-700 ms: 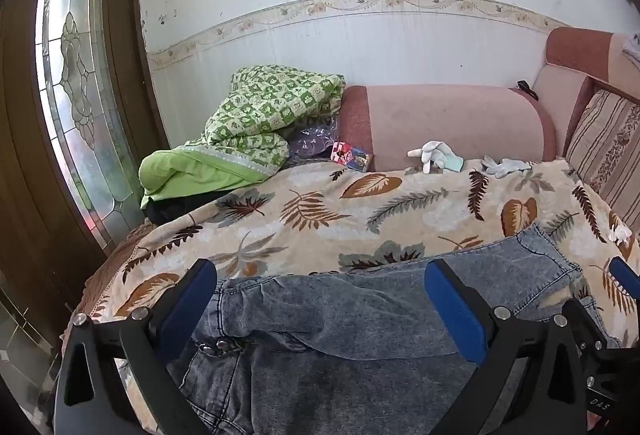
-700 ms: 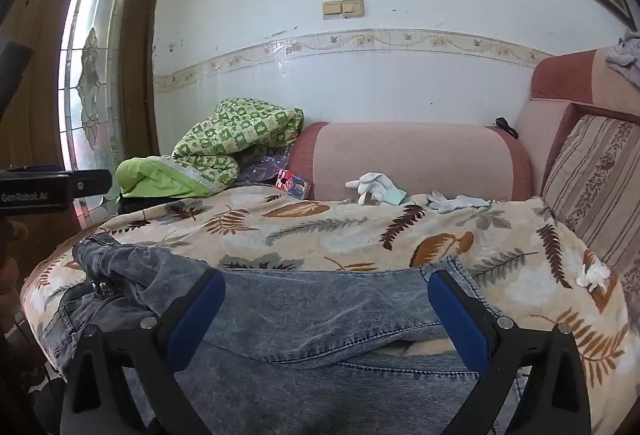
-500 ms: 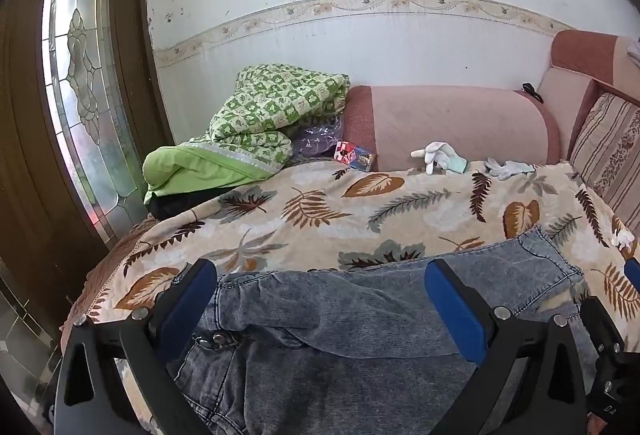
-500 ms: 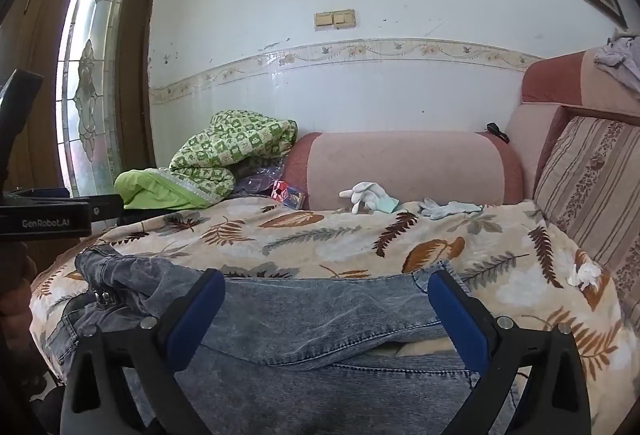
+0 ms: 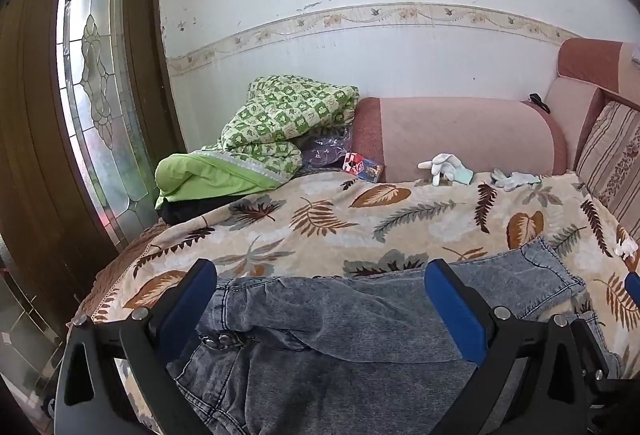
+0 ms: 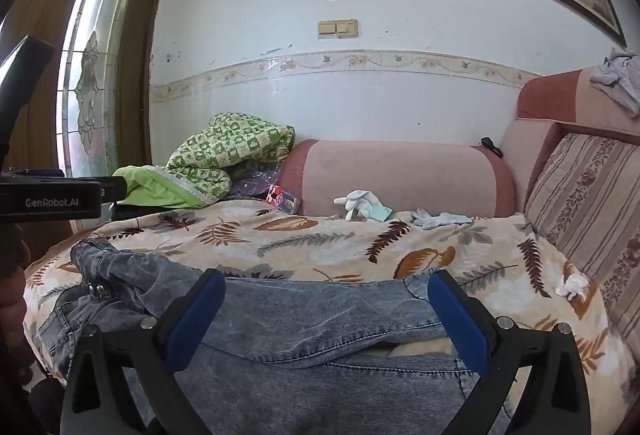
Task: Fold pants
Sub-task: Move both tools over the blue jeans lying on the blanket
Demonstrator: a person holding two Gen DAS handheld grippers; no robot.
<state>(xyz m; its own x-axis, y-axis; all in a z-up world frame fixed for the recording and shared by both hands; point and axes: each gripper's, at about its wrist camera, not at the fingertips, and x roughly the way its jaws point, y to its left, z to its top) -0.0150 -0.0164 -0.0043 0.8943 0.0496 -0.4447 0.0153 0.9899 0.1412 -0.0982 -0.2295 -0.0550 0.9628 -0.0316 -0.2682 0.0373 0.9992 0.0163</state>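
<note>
Grey-blue denim pants (image 5: 360, 319) lie across the front of a leaf-patterned sofa cover (image 5: 340, 219), waist with its metal button to the left, legs running right. My left gripper (image 5: 320, 295) hovers open above the waist end, nothing between its blue pads. In the right wrist view the same pants (image 6: 312, 311) stretch left to right, one leg folded over the other. My right gripper (image 6: 326, 309) stands open over the legs, holding nothing. The left gripper's body (image 6: 48, 199) shows at the left edge.
A green quilt (image 5: 272, 131) is heaped at the sofa's far left by a glass-panelled door (image 5: 96, 87). White gloves (image 5: 444, 171) and a small packet (image 5: 364, 167) lie by the pink armrest (image 5: 460, 139). Striped cushions (image 6: 592, 203) line the right side.
Both grippers have risen and pulled back a little, so more wall shows and the pants sit lower in view. The pants have not moved; both grippers stay open.
</note>
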